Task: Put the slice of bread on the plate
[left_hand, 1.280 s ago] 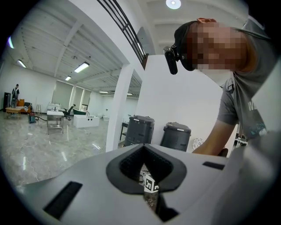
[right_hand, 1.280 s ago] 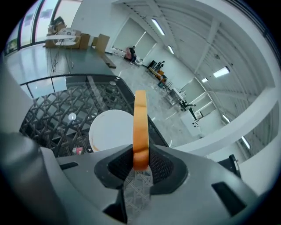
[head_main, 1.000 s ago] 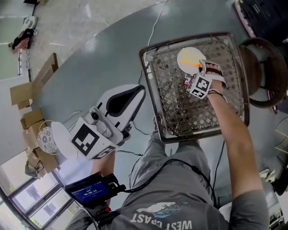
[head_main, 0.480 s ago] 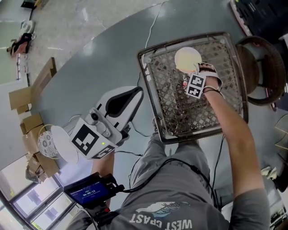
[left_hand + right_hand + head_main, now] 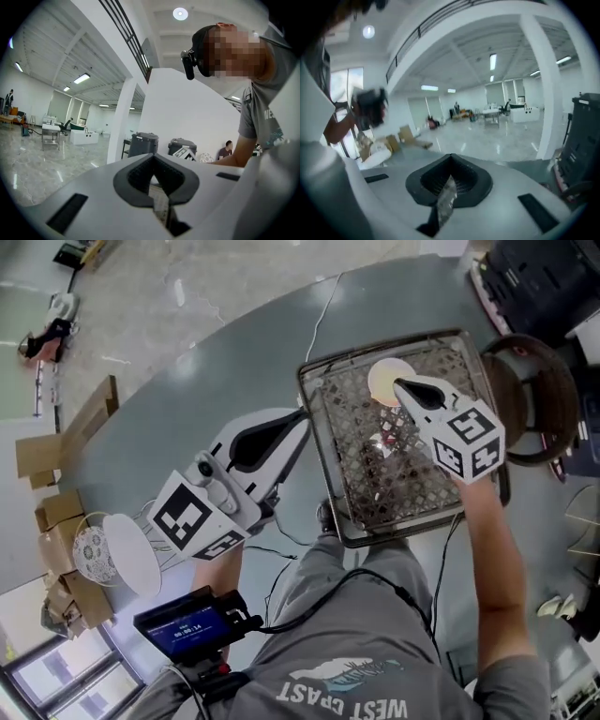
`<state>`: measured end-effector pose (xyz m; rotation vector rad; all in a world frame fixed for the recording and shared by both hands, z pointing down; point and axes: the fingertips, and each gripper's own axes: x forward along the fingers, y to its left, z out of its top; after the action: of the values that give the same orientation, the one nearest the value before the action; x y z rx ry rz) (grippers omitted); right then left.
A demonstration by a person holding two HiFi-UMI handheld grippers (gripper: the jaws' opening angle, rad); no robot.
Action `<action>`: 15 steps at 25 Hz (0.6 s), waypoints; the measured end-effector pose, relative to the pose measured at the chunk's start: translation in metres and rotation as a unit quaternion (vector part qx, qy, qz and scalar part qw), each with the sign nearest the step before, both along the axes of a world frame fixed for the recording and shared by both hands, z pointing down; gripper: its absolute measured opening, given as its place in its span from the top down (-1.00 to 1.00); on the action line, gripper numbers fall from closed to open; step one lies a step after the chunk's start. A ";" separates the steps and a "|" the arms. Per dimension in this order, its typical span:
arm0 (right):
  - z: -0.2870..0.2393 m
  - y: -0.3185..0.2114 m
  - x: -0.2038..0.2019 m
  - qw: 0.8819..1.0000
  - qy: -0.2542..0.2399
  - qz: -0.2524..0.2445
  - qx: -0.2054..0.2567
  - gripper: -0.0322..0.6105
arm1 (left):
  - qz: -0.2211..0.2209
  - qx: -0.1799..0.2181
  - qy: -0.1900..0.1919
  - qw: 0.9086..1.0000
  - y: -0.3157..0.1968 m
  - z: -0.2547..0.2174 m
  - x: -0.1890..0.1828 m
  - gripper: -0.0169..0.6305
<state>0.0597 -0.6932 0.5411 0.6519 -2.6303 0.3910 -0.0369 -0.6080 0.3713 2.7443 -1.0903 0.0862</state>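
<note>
Right gripper [image 5: 401,385]: white shell, black-padded jaws, marker cube at the rear. The jaws have just closed and meet with nothing between them. It is held over the far part of the tray, and in the head view its tip overlaps the near rim of the plate. Left gripper [image 5: 296,420]: same make, jaws pressed together and empty, held roughly level off the tray's left side with its tip near the left rim. Round white plate [image 5: 372,381]: lies on the mesh close to the tray's far edge. Pale peach slice of bread [image 5: 384,379]: appears to lie flat on the plate and fill its middle, held by neither gripper. Small pinkish object [image 5: 384,439]: on the mesh nearer the person, too small to identify. Square dark wire-mesh tray with raised rim [image 5: 314,427]: stands over a grey-blue rounded surface [image 5: 206,362]. Thin white cable [image 5: 323,306]: runs across that surface from the tray's far corner. Round brown chair [image 5: 548,399]: just beside the tray's right edge. Flattened cardboard boxes [image 5: 56,451]: well apart at the left.
</note>
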 end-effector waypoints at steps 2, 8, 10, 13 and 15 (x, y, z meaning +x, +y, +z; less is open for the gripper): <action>-0.121 0.029 -0.001 0.993 -0.108 0.010 0.038 0.89 | 0.008 0.031 0.004 0.999 0.010 -0.032 -0.003 0.93; -0.299 0.099 0.021 0.973 -0.163 0.049 0.154 0.89 | 0.048 0.138 0.009 0.989 0.028 -0.117 0.003 0.93; -0.331 0.130 0.001 0.970 -0.166 0.051 0.171 0.89 | 0.064 0.161 0.010 0.985 0.047 -0.144 -0.008 0.93; -0.360 0.154 -0.011 0.964 -0.172 0.056 0.194 0.89 | 0.087 0.193 0.012 0.977 0.062 -0.170 -0.007 0.93; -0.363 0.153 -0.001 0.962 -0.171 0.062 0.205 0.89 | 0.100 0.211 0.016 0.972 0.059 -0.175 0.009 0.93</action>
<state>0.0589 -0.5406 0.1785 0.9559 -3.0445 -0.0211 -0.0279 -0.5493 0.1968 3.2148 -0.9047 -0.1859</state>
